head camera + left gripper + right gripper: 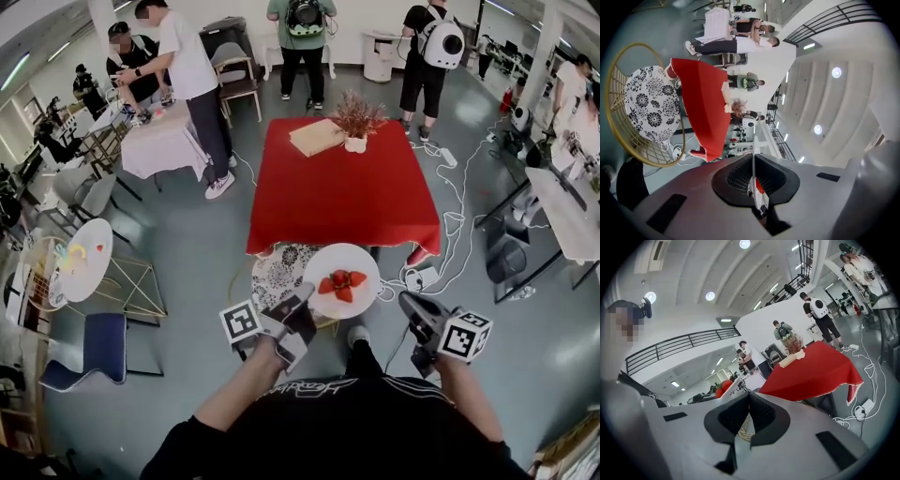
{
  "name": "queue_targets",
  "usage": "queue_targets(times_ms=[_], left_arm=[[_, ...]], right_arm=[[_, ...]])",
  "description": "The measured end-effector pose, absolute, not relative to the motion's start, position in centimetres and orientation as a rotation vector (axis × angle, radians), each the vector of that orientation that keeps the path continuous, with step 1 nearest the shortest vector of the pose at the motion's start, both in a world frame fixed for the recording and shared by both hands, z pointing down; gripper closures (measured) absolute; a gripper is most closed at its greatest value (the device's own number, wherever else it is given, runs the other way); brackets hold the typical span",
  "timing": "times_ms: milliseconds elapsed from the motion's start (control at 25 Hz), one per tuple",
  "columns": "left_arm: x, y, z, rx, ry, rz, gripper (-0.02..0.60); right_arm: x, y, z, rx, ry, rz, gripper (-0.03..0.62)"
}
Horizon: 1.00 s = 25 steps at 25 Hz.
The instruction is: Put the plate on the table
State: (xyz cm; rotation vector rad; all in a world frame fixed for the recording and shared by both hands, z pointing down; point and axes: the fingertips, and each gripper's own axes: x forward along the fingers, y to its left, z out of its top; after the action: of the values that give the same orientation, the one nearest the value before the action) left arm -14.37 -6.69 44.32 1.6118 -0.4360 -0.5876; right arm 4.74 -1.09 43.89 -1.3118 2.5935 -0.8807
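My left gripper (305, 298) is shut on the near rim of a white plate (353, 253) that carries cut strawberries (342, 283). The plate hangs in the air short of the red-clothed table (347, 197). In the left gripper view the plate (753, 154) shows edge-on as a thin white line clamped between the pads of the left gripper (753, 174). My right gripper (407, 303) hovers to the right of the plate, apart from it. Its jaws meet at the tips of the right gripper (749, 397) with nothing between them. The plate (740, 382) lies to their left.
A gold wire chair with a floral cushion (279, 272) stands under the plate, against the table's near edge. A potted plant (356, 120) and a flat tan board (317, 137) sit at the table's far side. Cables (455, 225) trail on the floor at the right. People stand beyond the table.
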Motion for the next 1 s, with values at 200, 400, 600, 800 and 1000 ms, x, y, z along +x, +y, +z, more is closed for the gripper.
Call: queue_targets(times_ms=[200, 400, 600, 800, 1000], left_arm=[[-13.4, -11.3, 44.5, 1.592, -0.486, -0.613, 0.565], [-11.8, -17.2, 44.8, 1.578, -0.542, -0.618, 0.564], [-8.7, -23.2, 44.7, 1.566, -0.560, -0.623, 0.565], [-5.9, -28.5, 44.3, 1.575, -0.579, -0.616, 0.565], [-3.5, -33.0, 43.8, 1.579, -0.593, -0.615, 0.565]], right_arm=[[6.1, -7.1, 44.2, -1.249, 2.599, -0.897, 0.586], [8.1, -13.5, 45.0, -1.198, 2.589, -0.956, 0.586], [10.5, -19.7, 45.9, -1.155, 2.578, -1.004, 0.586], [13.1, -25.0, 45.6, -1.138, 2.572, -1.024, 0.586], [15.4, -29.4, 45.8, -1.120, 2.566, -1.052, 0.586]])
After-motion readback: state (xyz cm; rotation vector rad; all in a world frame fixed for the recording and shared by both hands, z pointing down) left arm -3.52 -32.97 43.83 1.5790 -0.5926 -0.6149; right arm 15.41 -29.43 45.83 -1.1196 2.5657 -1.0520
